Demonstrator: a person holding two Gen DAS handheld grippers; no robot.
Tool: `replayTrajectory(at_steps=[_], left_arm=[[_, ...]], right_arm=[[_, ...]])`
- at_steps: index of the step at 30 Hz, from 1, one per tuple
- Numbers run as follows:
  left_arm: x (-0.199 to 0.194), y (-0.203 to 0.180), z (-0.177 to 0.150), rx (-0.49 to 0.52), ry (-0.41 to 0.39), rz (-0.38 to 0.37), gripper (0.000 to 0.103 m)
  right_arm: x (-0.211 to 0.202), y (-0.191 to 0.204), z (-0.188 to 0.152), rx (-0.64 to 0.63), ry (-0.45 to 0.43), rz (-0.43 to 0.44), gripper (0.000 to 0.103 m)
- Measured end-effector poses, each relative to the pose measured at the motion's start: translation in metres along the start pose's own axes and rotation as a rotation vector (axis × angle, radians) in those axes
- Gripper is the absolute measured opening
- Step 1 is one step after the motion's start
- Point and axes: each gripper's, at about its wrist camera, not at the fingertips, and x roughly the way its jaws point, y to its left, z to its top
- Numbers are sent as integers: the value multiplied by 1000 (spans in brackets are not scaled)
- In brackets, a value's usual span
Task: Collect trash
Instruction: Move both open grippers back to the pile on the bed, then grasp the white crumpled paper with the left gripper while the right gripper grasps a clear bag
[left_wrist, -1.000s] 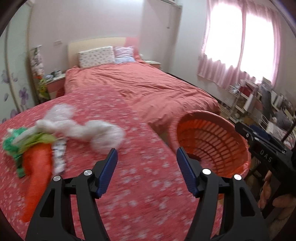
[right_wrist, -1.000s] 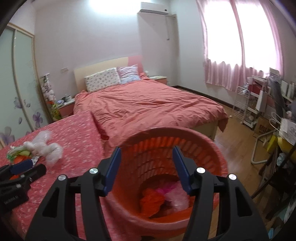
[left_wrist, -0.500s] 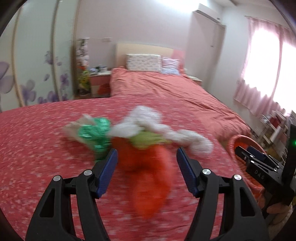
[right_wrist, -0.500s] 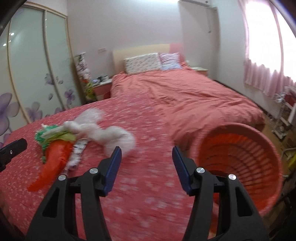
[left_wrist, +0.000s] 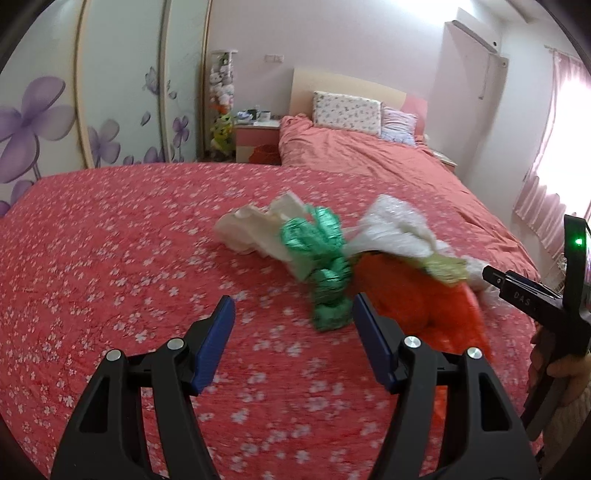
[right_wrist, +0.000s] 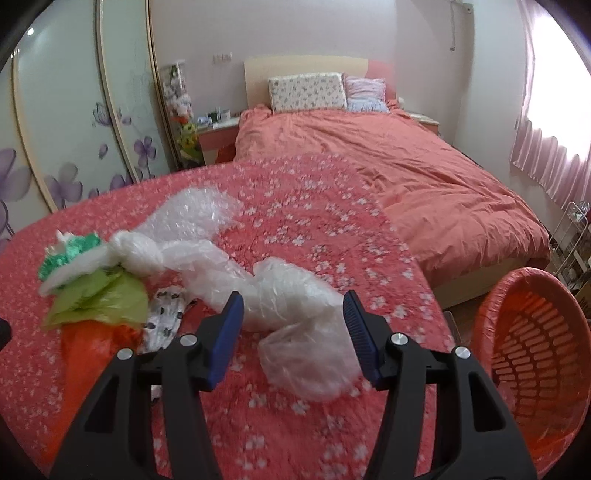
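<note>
A pink-walled bedroom with flower-painted sliding wardrobe doors (left_wrist: 110, 96) on one side and a big bed under a plain coral duvet (right_wrist: 406, 162) at the back. Nearer stands a surface spread with a red cloth printed with small white blossoms (left_wrist: 110, 258), and the trash lies heaped on it.

In the heap: a crumpled green foil wrapper (left_wrist: 325, 266), a wad of cream-coloured paper (left_wrist: 251, 229) touching it on its far side, a bright orange plastic bag (left_wrist: 417, 295) against the foil's right side, a yellow-green plastic bag (right_wrist: 99, 295) lying on the orange one, a small white packet with dark print (right_wrist: 166, 314), and a long twisted length of clear plastic film and bubble wrap (right_wrist: 280, 295) trailing across the cloth.

The left gripper (left_wrist: 293, 339) hangs over the cloth with its blue-padded jaws standing apart and nothing between them; the green foil lies just beyond the tips, towards the right-hand jaw. The right gripper (right_wrist: 293, 332) also has its jaws spread, and the near end of the clear film lies between them, the pads not pressing on it.

A round orange plastic basket with a slotted wall (right_wrist: 535, 354) stands off the right edge of the cloth, beside the bed's foot. From the left camera, the right gripper shows at the picture's edge, held by a hand (left_wrist: 554, 373).
</note>
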Motion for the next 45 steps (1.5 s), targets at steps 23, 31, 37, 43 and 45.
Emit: replayTrajectory(at_steps=[23,31,37,43,45], left_arm=[[57,30,25,-106,68,14,58],[78,15,34,-75,109,27,50],[93,15,40,-119,130,18,49],[103,15,51,-99,122,41,18],[103,18,49,-98,127,35,10]], right_arm=[[9,-25,-12,55,50,-10,30],[9,-26,-12,50,51,-11,30],[9,-25,-11,49,52,-12,30],[9,-25,-11,51,51,-11,30],[9,-25,-11,51,50,-12,30]])
